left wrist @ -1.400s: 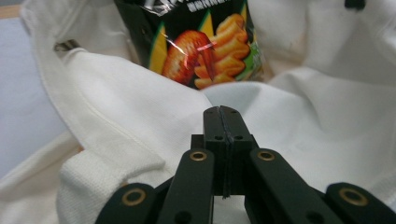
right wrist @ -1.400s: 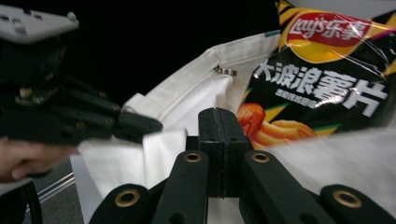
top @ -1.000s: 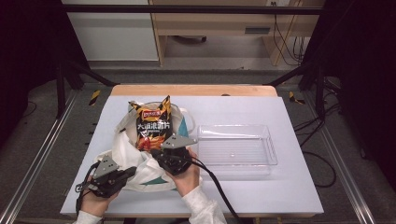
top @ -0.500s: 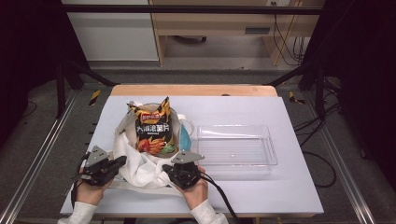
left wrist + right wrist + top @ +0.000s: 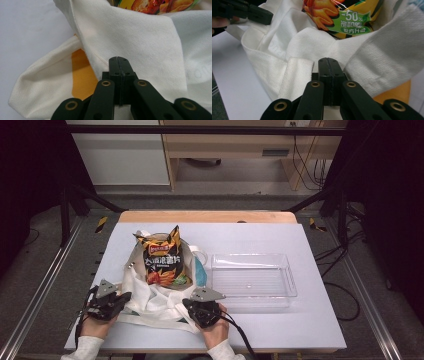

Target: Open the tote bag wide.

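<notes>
At the near edge of the table [image 5: 310, 330], the person's 2 grippers sit at the mouth of a white cloth bag [image 5: 150, 297]. The likely trouble is that pulling on the limp cloth could tip the chip bag [image 5: 162, 260] standing in it, or let the rim sag shut. The left gripper [image 5: 118, 60] shows its jaws pressed together against a fold of cloth; whether any fabric is caught between them cannot be told. The right gripper [image 5: 327, 61] is likewise closed at the bag's hem. Farther right lies a clear plastic tray [image 5: 252, 277], just beside the bag.
</notes>
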The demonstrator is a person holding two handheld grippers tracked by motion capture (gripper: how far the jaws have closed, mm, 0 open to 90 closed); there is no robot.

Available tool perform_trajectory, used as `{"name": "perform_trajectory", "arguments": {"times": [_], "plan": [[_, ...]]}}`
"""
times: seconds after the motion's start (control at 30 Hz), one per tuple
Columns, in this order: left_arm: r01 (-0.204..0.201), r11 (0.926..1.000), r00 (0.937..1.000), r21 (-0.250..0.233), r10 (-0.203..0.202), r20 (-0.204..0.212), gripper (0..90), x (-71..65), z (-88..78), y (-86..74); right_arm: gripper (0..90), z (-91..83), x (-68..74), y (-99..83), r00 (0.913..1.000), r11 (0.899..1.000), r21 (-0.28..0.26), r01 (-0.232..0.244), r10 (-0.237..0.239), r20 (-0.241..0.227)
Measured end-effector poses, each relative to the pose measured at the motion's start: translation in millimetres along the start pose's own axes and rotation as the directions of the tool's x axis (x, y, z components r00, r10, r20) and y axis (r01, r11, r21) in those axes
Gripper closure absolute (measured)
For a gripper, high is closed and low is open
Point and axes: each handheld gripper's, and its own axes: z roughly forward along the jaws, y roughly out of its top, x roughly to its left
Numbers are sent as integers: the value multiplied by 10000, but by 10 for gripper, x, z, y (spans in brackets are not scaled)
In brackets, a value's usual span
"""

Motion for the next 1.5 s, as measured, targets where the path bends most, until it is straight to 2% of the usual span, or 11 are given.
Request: {"name": "perform_trajectory", "arguments": {"times": [0.3, 0.43, 0.53, 0.63, 0.8, 0.87, 1.0, 1.07, 1.23, 1.4, 1.5], "plan": [[-138, 9992, 9999, 362, 136, 51, 899, -61, 3, -52, 900, -66, -100, -150, 9958, 9990, 316, -324, 295, 870], [-236, 9990, 9997, 368, 234, 65, 897, -62, -3, -36, 900, -102, -172, -243, 9954, 9974, 279, -669, 648, 713], [36, 10000, 9995, -9, -36, 327, 867, -42, -48, 18, 900, -95, -155, -240, 9955, 9981, 378, -481, 448, 833], [38, 9981, 10000, -614, -39, -25, 838, -6, -113, 134, 900, -85, -160, -244, 9960, 9985, 383, -399, 367, 812], [507, 9864, 9976, -1562, -572, -377, 860, 177, -71, 368, 900, -80, -152, -252, 9959, 9988, 344, -362, 332, 844], [331, 9874, 9964, -1547, -447, -721, 879, 201, 12, 411, 900, -82, -153, -255, 9958, 9987, 325, -397, 368, 837], [29, 9966, 9869, -824, -161, -1603, 897, 230, 181, 334, 900, -87, -158, -256, 9957, 9984, 264, -509, 487, 790], [206, 9980, 9917, -591, -279, -1252, 898, 280, 230, 242, 900, -93, -162, -250, 9957, 9981, 248, -561, 541, 751], [181, 9996, 9922, -197, -204, -1232, 898, 268, 281, 203, 900, -98, -180, -198, 9957, 9982, 74, -591, 584, 725], [176, 9998, 9941, 47, -170, -1073, 899, 285, 331, 158, 900, -150, -122, -89, 9937, 9970, -754, -148, 231, 1096], [205, 9998, 9944, 17, -202, -1038, 898, 289, 331, 146, 900, -133, -99, 4, 9897, 9966, -824, 30, 88, 1426]]}}
